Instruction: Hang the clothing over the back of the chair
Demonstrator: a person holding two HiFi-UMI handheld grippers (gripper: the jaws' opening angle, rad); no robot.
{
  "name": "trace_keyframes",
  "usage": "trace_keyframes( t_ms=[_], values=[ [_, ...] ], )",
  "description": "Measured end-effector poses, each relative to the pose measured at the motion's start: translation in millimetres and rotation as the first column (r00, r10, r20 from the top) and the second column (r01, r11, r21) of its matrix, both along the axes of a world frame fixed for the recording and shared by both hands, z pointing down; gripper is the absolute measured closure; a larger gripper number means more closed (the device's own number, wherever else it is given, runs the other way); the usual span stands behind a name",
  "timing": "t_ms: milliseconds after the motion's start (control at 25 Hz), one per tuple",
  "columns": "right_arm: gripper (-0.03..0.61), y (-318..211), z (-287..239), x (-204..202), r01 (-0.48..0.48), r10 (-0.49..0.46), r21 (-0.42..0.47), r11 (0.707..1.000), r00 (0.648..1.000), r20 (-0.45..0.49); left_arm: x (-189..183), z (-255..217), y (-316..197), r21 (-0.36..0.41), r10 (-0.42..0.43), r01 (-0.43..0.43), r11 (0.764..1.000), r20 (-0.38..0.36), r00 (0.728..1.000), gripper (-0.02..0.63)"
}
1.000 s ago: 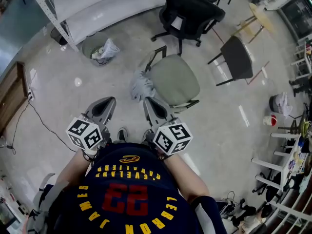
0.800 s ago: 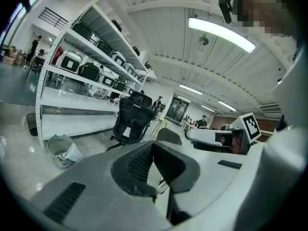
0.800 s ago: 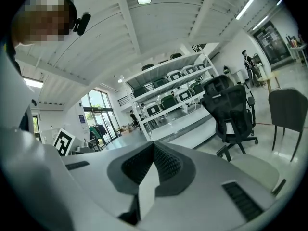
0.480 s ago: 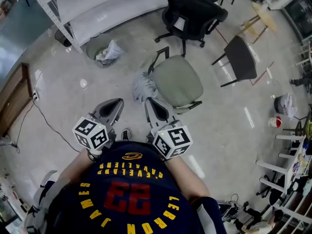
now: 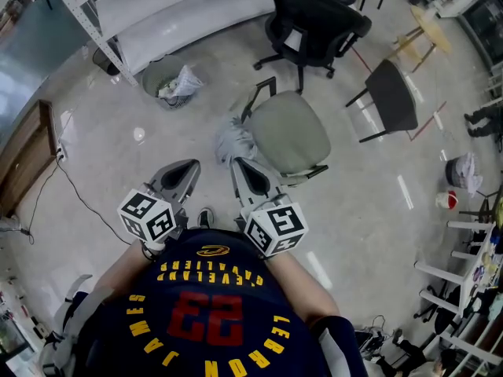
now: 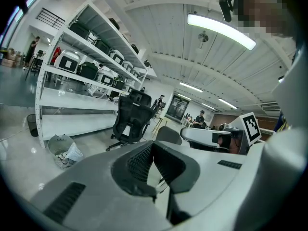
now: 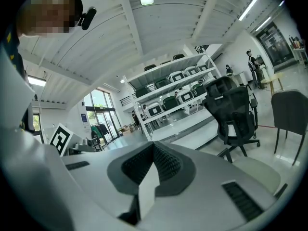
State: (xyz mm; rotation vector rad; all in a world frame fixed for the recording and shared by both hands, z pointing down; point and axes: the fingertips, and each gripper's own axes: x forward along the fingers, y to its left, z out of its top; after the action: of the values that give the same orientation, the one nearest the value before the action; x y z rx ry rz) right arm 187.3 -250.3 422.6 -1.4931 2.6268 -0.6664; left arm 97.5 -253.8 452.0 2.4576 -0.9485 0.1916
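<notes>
A pale green swivel chair (image 5: 292, 134) stands on the floor ahead of me. A grey garment (image 5: 233, 140) hangs bunched over its left edge in the head view. My right gripper (image 5: 239, 166) is shut and empty, its tip just short of the garment's lower end. My left gripper (image 5: 185, 171) is to the left over bare floor, also shut on nothing. In the left gripper view my left gripper (image 6: 153, 147) shows closed jaws. In the right gripper view my right gripper (image 7: 154, 150) has its pads together, with the chair seat (image 7: 255, 171) beyond.
A black office chair (image 5: 314, 14) stands behind the pale one, and a dark side chair (image 5: 389, 93) is to the right. A bin with a bag (image 5: 171, 81) sits by white shelving (image 5: 181, 14). A cable (image 5: 75, 203) runs across the floor at left.
Both grippers have stayed shut and almost still. Only the head view has shifted slightly.
</notes>
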Motion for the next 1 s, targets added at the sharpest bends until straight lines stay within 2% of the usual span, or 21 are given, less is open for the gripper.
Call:
trace_keyframes(
  t_ms=[680, 1000],
  values=[
    [0.569, 3, -1, -5, 0.021, -0.021, -0.003, 1.000, 1.000, -0.014, -4, -4, -1, -0.001, -0.009, 0.009, 1.000, -0.005, 1.000, 0.611],
    [0.570, 2, 1, 0, 0.017, -0.017, -0.004, 1.000, 1.000, -0.023, -29, -12, -22, 0.029, -0.070, 0.070, 0.997, -0.007, 0.998, 0.611]
  ],
)
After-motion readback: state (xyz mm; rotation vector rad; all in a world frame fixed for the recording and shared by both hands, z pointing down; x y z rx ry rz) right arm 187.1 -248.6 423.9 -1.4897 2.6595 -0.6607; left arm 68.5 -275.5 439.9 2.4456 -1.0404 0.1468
